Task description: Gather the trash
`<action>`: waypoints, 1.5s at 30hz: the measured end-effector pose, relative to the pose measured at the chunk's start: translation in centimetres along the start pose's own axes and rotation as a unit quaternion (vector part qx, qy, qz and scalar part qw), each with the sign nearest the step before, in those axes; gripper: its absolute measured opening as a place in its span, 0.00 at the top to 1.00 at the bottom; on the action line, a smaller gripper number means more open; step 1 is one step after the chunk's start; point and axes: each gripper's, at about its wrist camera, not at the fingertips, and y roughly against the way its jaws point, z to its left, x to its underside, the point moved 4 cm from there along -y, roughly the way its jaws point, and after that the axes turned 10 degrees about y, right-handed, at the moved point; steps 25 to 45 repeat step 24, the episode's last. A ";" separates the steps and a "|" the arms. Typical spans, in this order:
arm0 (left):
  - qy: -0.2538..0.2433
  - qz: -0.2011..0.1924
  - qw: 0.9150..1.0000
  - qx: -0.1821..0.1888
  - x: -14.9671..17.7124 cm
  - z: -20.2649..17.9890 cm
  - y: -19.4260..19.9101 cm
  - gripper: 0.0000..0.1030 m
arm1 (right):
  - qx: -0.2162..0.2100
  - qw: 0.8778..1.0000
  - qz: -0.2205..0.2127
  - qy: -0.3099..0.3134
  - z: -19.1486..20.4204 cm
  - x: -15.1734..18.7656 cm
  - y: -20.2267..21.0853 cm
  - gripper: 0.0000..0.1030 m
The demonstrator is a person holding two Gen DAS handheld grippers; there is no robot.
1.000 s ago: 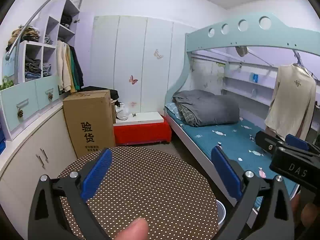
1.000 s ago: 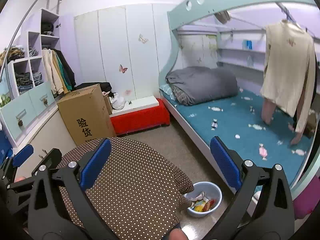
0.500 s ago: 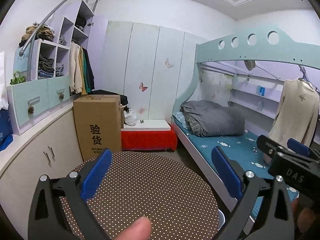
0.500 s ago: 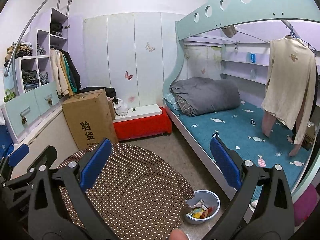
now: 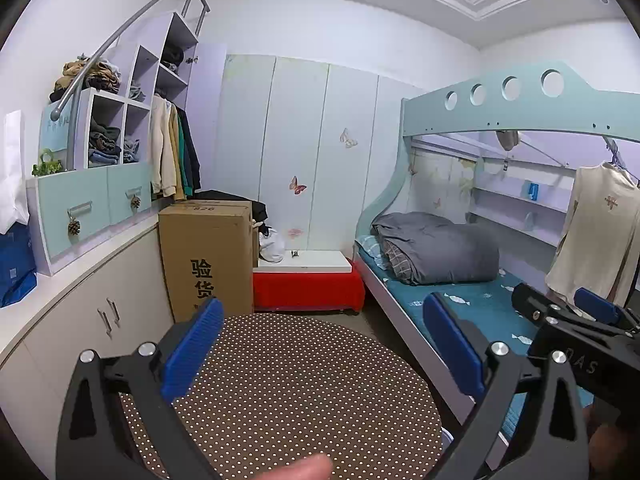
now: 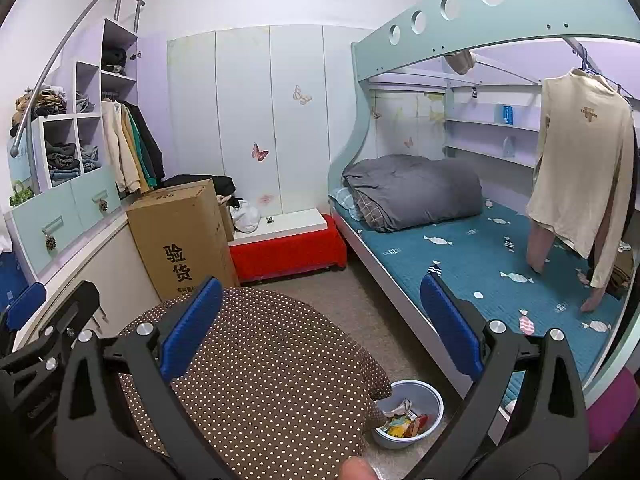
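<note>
A small blue bin stands on the floor at the table's right edge, with colourful wrappers inside. Only a sliver of it shows in the left wrist view. My left gripper is open and empty above the round brown polka-dot table. My right gripper is open and empty above the same table. The right gripper also shows at the right of the left wrist view, and the left gripper at the left of the right wrist view.
A tall cardboard box and a red bench stand beyond the table. A bunk bed with a grey duvet fills the right side. White cabinets run along the left. A beige sweater hangs over the bed.
Both grippers have tilted upward, so more wall and ceiling shows. Their jaws have stayed open and empty.
</note>
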 end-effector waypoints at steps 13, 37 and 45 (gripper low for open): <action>0.002 0.004 1.000 0.007 0.2 0.0 0.0 0.05 | -0.006 1.000 0.002 -0.001 0.0 0.2 -0.3 0.06; -0.005 0.011 1.000 -0.003 0.6 0.0 -0.2 0.05 | -0.011 1.000 0.002 0.001 0.1 0.4 -0.3 0.06; -0.005 0.011 1.000 -0.003 0.6 0.0 -0.2 0.05 | -0.011 1.000 0.002 0.001 0.1 0.4 -0.3 0.06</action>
